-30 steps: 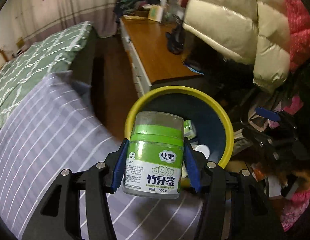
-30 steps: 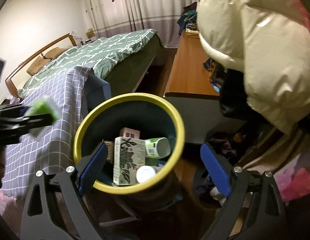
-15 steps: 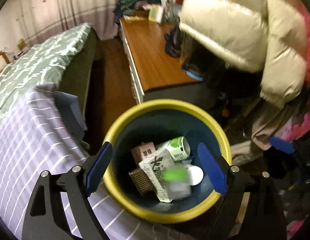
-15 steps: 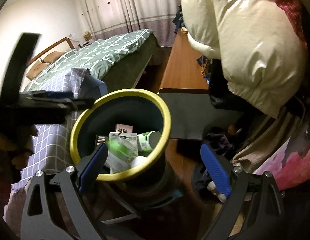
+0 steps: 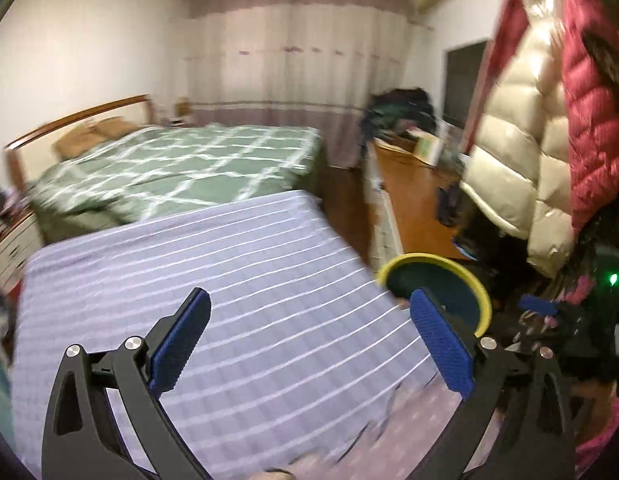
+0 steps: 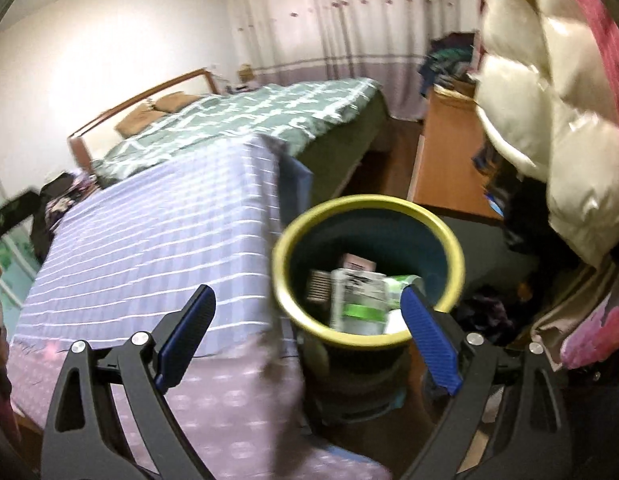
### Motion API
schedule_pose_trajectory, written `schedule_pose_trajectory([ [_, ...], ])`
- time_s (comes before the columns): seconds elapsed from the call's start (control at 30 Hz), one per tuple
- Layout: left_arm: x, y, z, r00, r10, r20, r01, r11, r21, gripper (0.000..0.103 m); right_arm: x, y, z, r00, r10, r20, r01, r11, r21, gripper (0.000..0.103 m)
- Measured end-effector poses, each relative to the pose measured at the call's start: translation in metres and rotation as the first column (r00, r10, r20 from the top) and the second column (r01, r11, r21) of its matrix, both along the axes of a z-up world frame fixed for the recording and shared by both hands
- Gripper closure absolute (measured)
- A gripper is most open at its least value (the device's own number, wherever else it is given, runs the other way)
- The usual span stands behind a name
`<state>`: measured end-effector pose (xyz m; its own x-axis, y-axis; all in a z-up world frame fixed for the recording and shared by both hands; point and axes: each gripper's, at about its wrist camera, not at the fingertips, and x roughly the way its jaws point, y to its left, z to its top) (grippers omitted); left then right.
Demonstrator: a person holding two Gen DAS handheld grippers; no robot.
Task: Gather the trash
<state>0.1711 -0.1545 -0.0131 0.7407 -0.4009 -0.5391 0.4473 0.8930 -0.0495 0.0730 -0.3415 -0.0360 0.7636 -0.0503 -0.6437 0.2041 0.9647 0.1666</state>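
Now the left tool (image 5: 309, 344), its jaws just opened wide, hangs empty above the purple striped cloth-covered surface (image 5: 229, 280). The right tool (image 6: 307, 334) is likewise spread apart and empty, beside the yellow-rimmed dark round bin (image 6: 367, 202), where the green-labelled toothpick jar (image 6: 359, 306) lies among boxes.

No lettering is legible anywhere; the cartons (image 6: 359, 294) in the bin (image 6: 367, 270) are blurred.

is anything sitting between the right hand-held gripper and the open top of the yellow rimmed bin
Nothing visible does. The right hand-held gripper stands open and empty, and the yellow-rimmed bin sits just ahead of it, its mouth uncovered. Boxes and a green container lie inside. The striped cloth lies to one side.
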Motion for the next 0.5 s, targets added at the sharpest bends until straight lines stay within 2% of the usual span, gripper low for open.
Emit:
schedule_pose_trajectory([
  [0.1, -0.027, 0.045, -0.001, 0.995, 0.103, 0.017, -0.103, 0.995, 0.007, 0.005, -0.009, 0.023, 0.016, 0.999, 0.033, 0.039, -0.033, 0.999, -0.024, 0.014],
  [0.2, -0.055, 0.089, -0.001, 0.977, 0.211, 0.022, -0.211, 0.977, 0.010, 0.005, -0.019, 0.039, 0.030, 0.996, 0.051, 0.076, -0.047, 0.998, -0.046, 0.014],
  [0.33, -0.082, 0.121, 0.000, 0.960, 0.278, 0.025, -0.278, 0.960, 0.004, 0.005, -0.035, 0.057, 0.043, 0.991, 0.074, 0.109, -0.068, 0.996, -0.060, 0.014],
  [0.5, -0.106, 0.148, 0.002, 0.952, 0.305, 0.030, -0.303, 0.951, -0.057, 0.005, -0.053, 0.070, 0.049, 0.989, 0.083, 0.119, -0.074, 0.994, -0.083, 0.013],
])
